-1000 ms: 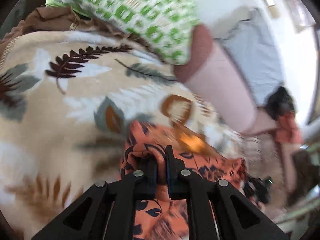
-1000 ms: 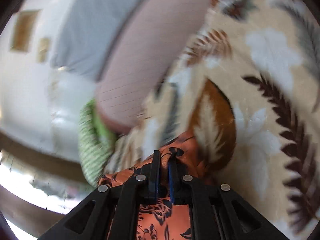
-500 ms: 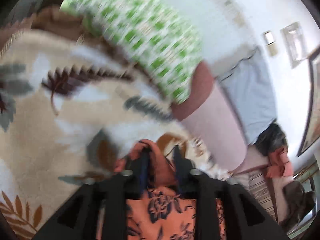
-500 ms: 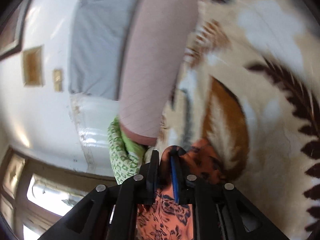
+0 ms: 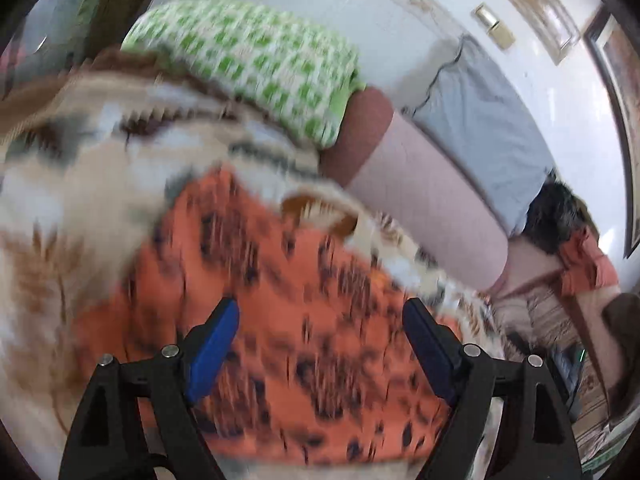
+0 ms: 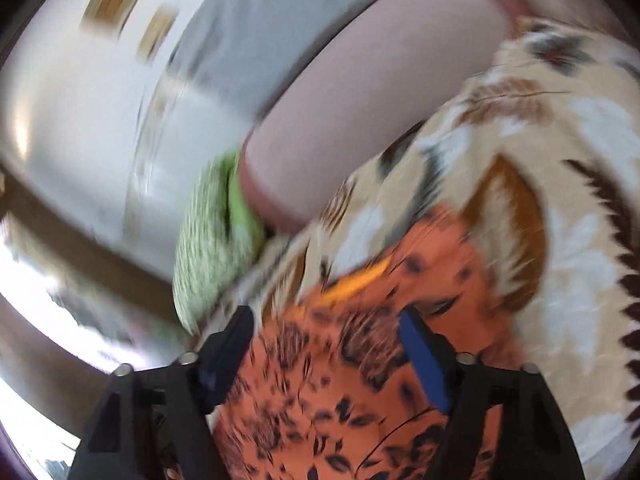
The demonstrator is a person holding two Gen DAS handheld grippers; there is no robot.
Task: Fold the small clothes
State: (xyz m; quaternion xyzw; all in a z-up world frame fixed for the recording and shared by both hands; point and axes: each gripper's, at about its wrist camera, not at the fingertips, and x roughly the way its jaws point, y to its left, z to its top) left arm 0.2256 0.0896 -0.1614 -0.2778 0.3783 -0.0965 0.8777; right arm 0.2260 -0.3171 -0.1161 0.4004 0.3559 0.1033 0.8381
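One fold looks laid: the orange garment (image 5: 304,344) with its dark floral print lies spread on the leaf-patterned blanket (image 5: 80,184), blurred, edges hard to judge. Both the left gripper (image 5: 320,316) and right gripper (image 6: 326,322) are opening, nothing pinched; further folds and smoothing probably remain.

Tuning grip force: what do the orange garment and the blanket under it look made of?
Orange garment: thin, smooth woven fabric with a dark printed floral, possibly rayon or polyester; it lies flat and limp. Leaf-print blanket: thick, soft fleece or plush by its matte, fuzzy look. Blur leaves both uncertain.
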